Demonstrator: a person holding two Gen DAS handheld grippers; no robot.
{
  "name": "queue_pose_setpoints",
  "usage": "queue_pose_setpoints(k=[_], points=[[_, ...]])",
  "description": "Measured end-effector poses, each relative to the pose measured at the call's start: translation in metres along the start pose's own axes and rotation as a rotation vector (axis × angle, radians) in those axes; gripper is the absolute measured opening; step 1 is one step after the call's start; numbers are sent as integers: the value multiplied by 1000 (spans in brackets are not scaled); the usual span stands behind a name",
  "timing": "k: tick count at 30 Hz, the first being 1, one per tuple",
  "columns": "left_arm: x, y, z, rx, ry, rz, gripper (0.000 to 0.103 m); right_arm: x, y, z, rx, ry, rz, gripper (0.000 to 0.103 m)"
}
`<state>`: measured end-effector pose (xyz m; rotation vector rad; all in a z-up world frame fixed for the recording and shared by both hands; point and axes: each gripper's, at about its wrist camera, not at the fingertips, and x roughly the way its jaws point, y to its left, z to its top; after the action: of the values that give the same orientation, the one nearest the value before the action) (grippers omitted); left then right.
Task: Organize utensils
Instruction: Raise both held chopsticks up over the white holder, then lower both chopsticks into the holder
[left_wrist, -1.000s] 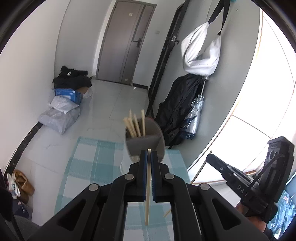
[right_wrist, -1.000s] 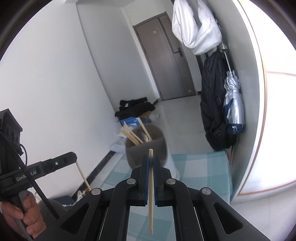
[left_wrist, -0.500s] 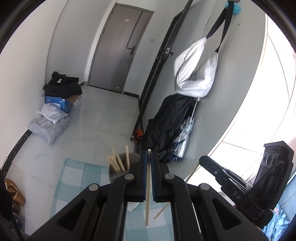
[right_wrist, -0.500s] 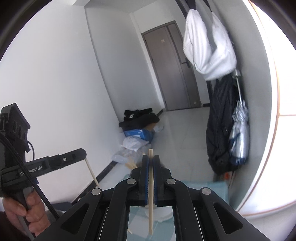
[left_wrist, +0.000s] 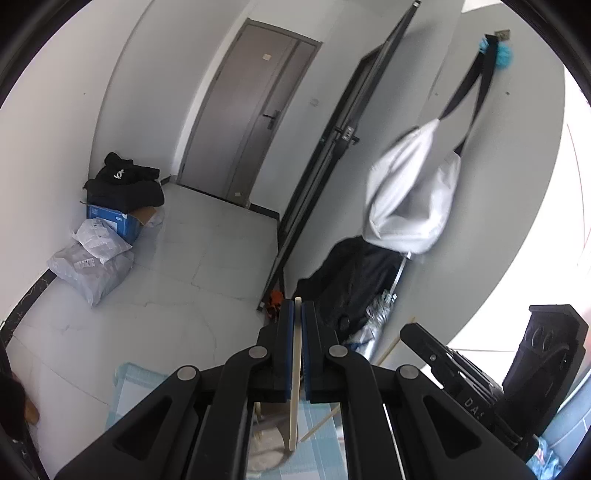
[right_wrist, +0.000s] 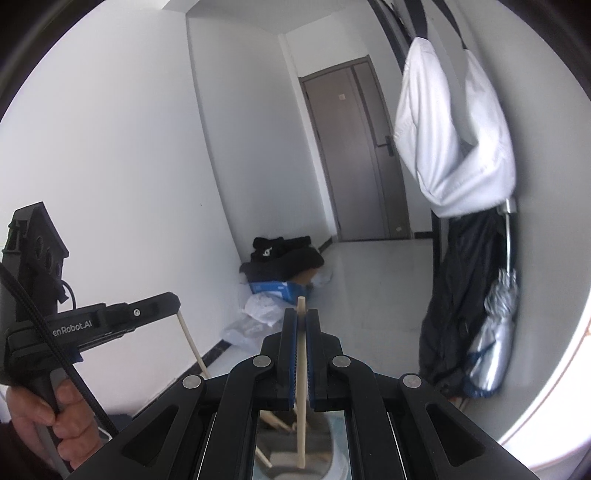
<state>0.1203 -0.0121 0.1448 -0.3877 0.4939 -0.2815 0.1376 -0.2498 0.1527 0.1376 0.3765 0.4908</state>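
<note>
Your left gripper (left_wrist: 297, 308) is pinched on a single wooden chopstick (left_wrist: 295, 373), which runs between the blue pads and juts out past both the tips and the near end. Your right gripper (right_wrist: 301, 317) is likewise clamped on its own chopstick (right_wrist: 301, 376), held nearly upright in its view, tip just above the fingers.

Compared with a second ago, both grippers have risen and tilted up. The brown utensil holder (right_wrist: 280, 454), then standing clear ahead of the fingers with chopsticks showing above its rim, now sits low and near, mostly hidden beneath each gripper; only part of it and a few chopsticks (right_wrist: 275, 421) inside show through the gaps. The blue-checked cloth on the desk (left_wrist: 129, 384) has shrunk to a strip at the bottom of the left view.

More of the room now fills both views: the grey door (left_wrist: 251, 110), the white bag (left_wrist: 410, 192) hanging on the right wall, the black clothes and parcels (left_wrist: 92, 254) by the left wall. Each gripper appears in the other's view, your hand (right_wrist: 40, 417) on the left one's handle.
</note>
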Motion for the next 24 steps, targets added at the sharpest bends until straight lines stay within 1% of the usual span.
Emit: queue_pose_setpoints(k=[2, 8, 12, 17, 21, 24], points=[[6, 4, 2, -10, -6, 3, 1, 10, -1, 5, -9, 2, 3, 3], [23, 14, 4, -4, -28, 48, 1, 32, 0, 11, -41, 7, -3, 4], [34, 23, 2, -19, -15, 58, 1, 46, -1, 11, -49, 13, -5, 4], [42, 31, -2, -31, -22, 60, 1, 64, -1, 3, -70, 37, 2, 4], [47, 31, -8, -18, -37, 65, 1, 73, 2, -6, -105, 51, 3, 4], [52, 31, -12, -16, -23, 59, 1, 79, 7, -14, -139, 63, -3, 4]])
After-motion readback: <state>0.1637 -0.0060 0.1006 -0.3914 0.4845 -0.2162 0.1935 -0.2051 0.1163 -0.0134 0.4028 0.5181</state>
